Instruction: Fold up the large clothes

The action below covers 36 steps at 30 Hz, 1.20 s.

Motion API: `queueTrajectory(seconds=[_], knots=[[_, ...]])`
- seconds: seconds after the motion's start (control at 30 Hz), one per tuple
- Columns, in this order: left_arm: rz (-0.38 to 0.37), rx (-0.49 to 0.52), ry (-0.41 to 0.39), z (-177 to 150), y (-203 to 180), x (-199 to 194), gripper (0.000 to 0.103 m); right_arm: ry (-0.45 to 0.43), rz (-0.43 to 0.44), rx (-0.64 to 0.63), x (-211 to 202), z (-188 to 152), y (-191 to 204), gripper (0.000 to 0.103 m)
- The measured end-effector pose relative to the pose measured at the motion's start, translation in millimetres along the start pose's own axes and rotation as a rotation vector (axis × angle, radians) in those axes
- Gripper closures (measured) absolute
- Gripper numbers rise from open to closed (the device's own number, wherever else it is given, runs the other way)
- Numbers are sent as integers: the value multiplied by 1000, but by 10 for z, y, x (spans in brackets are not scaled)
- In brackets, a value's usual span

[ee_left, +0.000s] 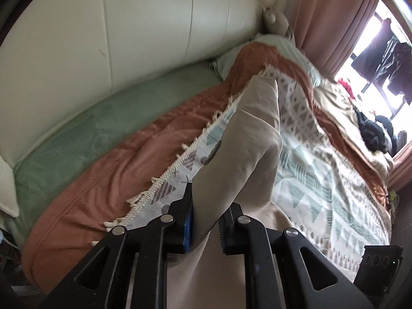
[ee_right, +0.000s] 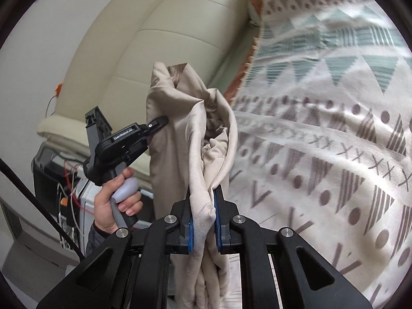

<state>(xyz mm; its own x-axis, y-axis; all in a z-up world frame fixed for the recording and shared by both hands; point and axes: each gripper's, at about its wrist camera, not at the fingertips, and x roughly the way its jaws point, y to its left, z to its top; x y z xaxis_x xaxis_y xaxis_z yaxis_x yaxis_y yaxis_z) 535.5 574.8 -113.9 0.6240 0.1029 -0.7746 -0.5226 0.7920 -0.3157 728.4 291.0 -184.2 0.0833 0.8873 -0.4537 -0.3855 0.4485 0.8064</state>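
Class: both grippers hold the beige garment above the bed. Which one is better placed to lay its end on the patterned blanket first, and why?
Right, probably. The right gripper clamps the bunched beige garment right beside the patterned blanket; the left gripper grips it over by the cream headboard.

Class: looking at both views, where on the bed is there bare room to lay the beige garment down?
The patterned blanket lies bare right of the beige garment. The orange blanket strip below the green cushion is free. Dark clothes crowd the window end.

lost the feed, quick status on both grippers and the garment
Left gripper shut on beige garment. Right gripper shut on it too. Garment bunched above patterned blanket; nothing blocking.
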Motion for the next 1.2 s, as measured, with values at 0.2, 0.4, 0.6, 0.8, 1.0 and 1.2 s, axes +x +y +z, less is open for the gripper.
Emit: queueTrajectory(seconds=[0.2,0.4,0.6,0.8,1.0,1.2], knots=[[35,-77,42,-196,193,219,73,7,-64,80,200,-99,-436,95],[44,-77,36,-423,444,-68,39,9,-77,65,208,-85,-303,97],[39,-100,-7,-813,653,-466,37,0,-94,87,283,20,-347,97],[50,-68,-26,-1255,638,-830,37,7,-174,114,166,5,-427,93],[62,-72,-94,-1650,627,-1236,37,65,-226,61,-23,-70,-134,55],[102,-54,-137,-1941,458,-1569,37,54,-295,-50,-432,-224,246,23]])
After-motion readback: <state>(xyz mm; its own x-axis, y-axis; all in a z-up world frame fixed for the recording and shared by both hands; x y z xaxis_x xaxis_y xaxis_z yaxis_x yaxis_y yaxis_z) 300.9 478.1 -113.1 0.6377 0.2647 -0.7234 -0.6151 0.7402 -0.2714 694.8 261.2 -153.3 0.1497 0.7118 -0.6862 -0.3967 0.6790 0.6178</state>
